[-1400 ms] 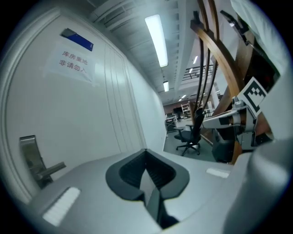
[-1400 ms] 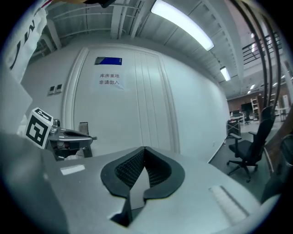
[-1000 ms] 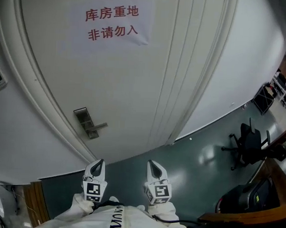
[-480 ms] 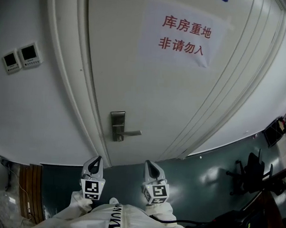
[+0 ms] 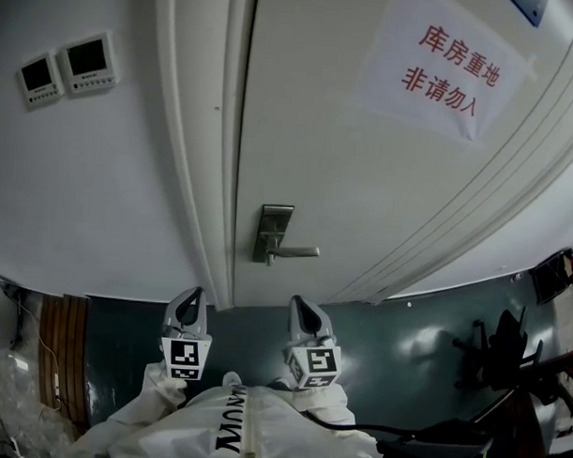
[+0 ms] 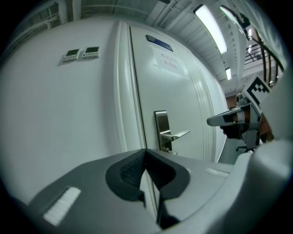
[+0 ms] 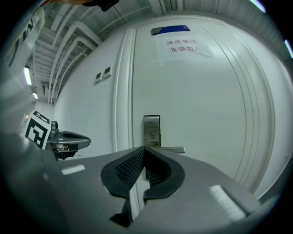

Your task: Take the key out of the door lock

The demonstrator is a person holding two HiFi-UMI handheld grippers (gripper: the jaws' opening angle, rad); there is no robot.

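Door lock (image 5: 272, 234) sits at the left edge of the white door (image 5: 364, 160), a steel plate with its lever handle (image 5: 300, 253) pointing to the right. In the left gripper view a small stub that looks like the key (image 6: 172, 152) juts from the plate just below the lever; it is too small to be sure.

Both grippers hang below the lock and well apart from it, over the dark green floor (image 5: 396, 330). The left gripper (image 5: 196, 295) is down and to the left of the lock, the right gripper (image 5: 296, 303) almost straight below it. Each has its jaws pressed together at the tips with nothing between them.

Up and to the right of the lock a paper notice (image 5: 447, 69) with red characters is stuck on the door. Up and to the left, two small wall panels (image 5: 69, 67) are mounted side by side. An office chair (image 5: 503, 348) stands far to the lower right.
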